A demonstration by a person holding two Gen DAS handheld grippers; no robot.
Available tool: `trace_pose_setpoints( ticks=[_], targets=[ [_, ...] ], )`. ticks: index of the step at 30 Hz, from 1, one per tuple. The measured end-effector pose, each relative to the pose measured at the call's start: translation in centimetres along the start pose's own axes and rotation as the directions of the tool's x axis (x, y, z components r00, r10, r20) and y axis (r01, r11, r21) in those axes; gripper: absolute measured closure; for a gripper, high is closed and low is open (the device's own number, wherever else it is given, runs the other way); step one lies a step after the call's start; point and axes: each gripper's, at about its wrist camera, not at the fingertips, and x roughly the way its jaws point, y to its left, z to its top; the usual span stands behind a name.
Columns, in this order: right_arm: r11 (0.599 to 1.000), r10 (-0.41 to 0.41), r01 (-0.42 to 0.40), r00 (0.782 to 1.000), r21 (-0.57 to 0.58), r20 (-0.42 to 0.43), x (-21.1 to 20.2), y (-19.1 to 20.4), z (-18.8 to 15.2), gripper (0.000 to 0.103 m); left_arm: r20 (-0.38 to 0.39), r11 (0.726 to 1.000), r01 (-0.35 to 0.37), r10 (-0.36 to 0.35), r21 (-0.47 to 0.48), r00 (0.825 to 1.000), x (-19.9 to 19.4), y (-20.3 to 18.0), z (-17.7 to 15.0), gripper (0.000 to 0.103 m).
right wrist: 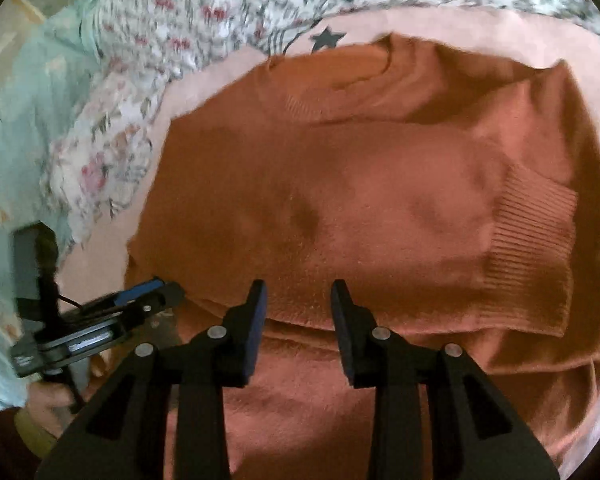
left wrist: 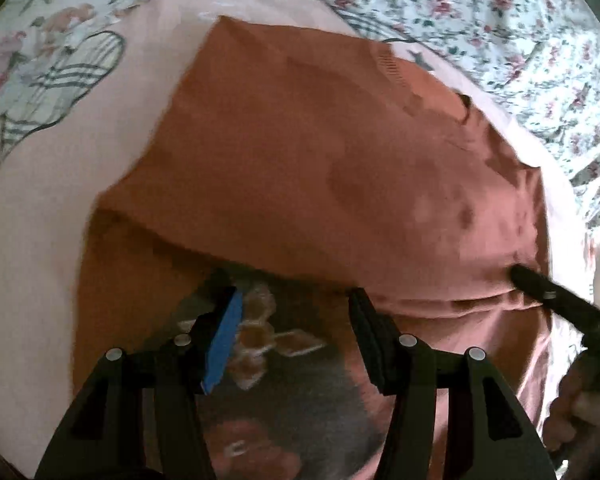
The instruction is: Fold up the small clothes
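While both grippers hang over the bed, this is how things lie:

Sweater: a rust-orange knit sweater [right wrist: 360, 200] lies partly folded on a pink sheet [left wrist: 40, 240]; one sleeve is laid across the body, its ribbed cuff [right wrist: 532, 248] flat on top, and the neckline [right wrist: 364, 68] points toward the far side.

Print: a pale and grey printed design [left wrist: 260, 328] shows on the sweater's lower part, below the folded edge, seen in the left wrist view.

Left gripper: the left gripper [left wrist: 296, 320] points steeply down over that print; its jaws stand well apart with nothing pinched between them, one blue pad [left wrist: 224, 340] facing inward.

Right gripper: the right gripper [right wrist: 298, 312] hovers above the near edge of the folded sleeve, jaws parted, no cloth caught between them.

Hands: a hand [right wrist: 52, 400] in a light green sleeve [right wrist: 20, 120] holds the left gripper's handle.

Bedding: flowered fabric [left wrist: 500, 20] lies beyond the pink sheet, with a dark star [right wrist: 327, 38] printed near the neckline.
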Motion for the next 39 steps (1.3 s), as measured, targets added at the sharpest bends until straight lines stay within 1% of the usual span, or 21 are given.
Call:
trace_pose_setpoints(
  ticks=[2,5,8,10,11,12,14,15,18,20,22,26,28,31,32,33,34,35,36,37,39],
  targets=[
    [1.000,-0.009,0.009,1.000,0.022,0.016,-1.8,-0.4,-1.0,0.068,-0.006,1.000,0.010,-0.010,-0.002,1.000,-1.1,1.3,-0.6,0.047],
    [0.998,-0.031,0.030,0.999,0.057,0.015,-4.0,-1.3,-3.0,0.060,-0.033,1.000,0.003,-0.002,0.027,0.999,-3.3,3.6,-2.5,0.046],
    [0.994,-0.068,0.068,0.998,0.088,-0.007,-6.1,-2.7,-6.1,0.059,-0.066,0.999,-0.012,0.015,0.050,0.998,-5.6,6.3,-5.4,0.040],
    [0.987,-0.103,0.106,0.994,0.119,-0.032,-7.9,-4.0,-9.0,0.059,-0.106,0.999,-0.006,0.012,0.052,0.994,-6.9,8.6,-8.0,0.033],
    [0.983,-0.121,0.126,0.992,0.133,-0.045,-8.6,-4.5,-10.3,0.059,-0.122,0.999,0.001,0.006,0.053,0.992,-7.2,9.2,-8.9,0.032],
    [0.980,-0.137,0.143,0.989,0.140,-0.055,-9.2,-4.9,-11.3,0.059,-0.156,0.999,0.006,0.002,0.053,0.988,-7.4,10.3,-10.4,0.032],
    [0.970,-0.175,0.185,0.982,0.157,-0.075,-10.6,-5.7,-13.7,0.059,-0.191,0.999,-0.002,0.012,0.048,0.982,-7.8,11.8,-12.4,0.032],
    [0.963,-0.193,0.206,0.977,0.173,-0.086,-11.5,-6.1,-15.2,0.059,-0.207,0.999,0.000,0.008,0.038,0.978,-7.9,12.5,-13.4,0.032],
    [0.948,-0.212,0.232,0.971,0.220,-0.107,-13.2,-6.9,-18.2,0.057,-0.216,0.998,0.055,-0.051,0.013,0.975,-8.6,13.4,-15.5,0.029],
    [0.934,-0.210,0.235,0.970,0.268,-0.121,-13.9,-7.5,-20.2,0.057,-0.217,0.996,0.090,-0.082,0.027,0.973,-8.9,13.2,-16.4,0.030],
    [0.927,-0.174,0.203,0.978,0.315,-0.117,-14.3,-7.5,-21.7,0.057,-0.215,0.991,0.115,-0.099,0.063,0.972,-9.0,12.6,-17.3,0.030],
    [0.931,-0.102,0.137,0.988,0.337,-0.118,-13.5,-6.5,-23.2,0.057,-0.205,0.982,0.106,-0.072,0.159,0.976,-9.0,11.1,-18.7,0.034],
    [0.930,-0.091,0.129,0.988,0.344,-0.123,-12.8,-6.0,-23.9,0.057,-0.206,0.973,0.095,-0.051,0.210,0.977,-9.1,10.7,-19.2,0.040],
    [0.931,-0.075,0.112,0.990,0.348,-0.119,-12.6,-5.7,-24.3,0.057,-0.208,0.968,0.069,-0.017,0.243,0.978,-8.7,10.1,-19.2,0.048],
    [0.931,-0.073,0.112,0.990,0.347,-0.125,-12.6,-5.8,-24.4,0.062,-0.208,0.967,0.061,-0.009,0.246,0.978,-8.5,9.7,-19.0,0.051],
    [0.932,-0.078,0.122,0.987,0.340,-0.142,-12.6,-5.8,-24.5,0.078,-0.208,0.967,0.057,-0.004,0.250,0.978,-8.5,9.7,-19.0,0.057],
    [0.935,-0.078,0.130,0.983,0.331,-0.165,-12.5,-5.9,-24.6,0.087,-0.210,0.965,0.058,-0.003,0.254,0.978,-8.4,9.6,-18.9,0.066],
    [0.937,-0.068,0.121,0.983,0.328,-0.170,-12.4,-5.9,-24.6,0.092,-0.212,0.963,0.062,-0.006,0.261,0.977,-8.5,9.5,-18.9,0.074],
    [0.941,-0.061,0.113,0.984,0.318,-0.168,-12.5,-5.7,-24.6,0.094,-0.217,0.962,0.076,-0.019,0.261,0.976,-8.5,9.4,-18.8,0.094],
    [0.946,-0.062,0.112,0.984,0.304,-0.169,-12.5,-5.5,-24.6,0.094,-0.228,0.963,0.097,-0.038,0.253,0.973,-8.4,9.3,-18.6,0.098],
    [0.960,-0.077,0.122,0.981,0.251,-0.180,-12.5,-4.7,-24.2,0.095,-0.219,0.964,0.094,-0.038,0.250,0.975,-8.8,9.2,-18.6,0.099]
  ],
)
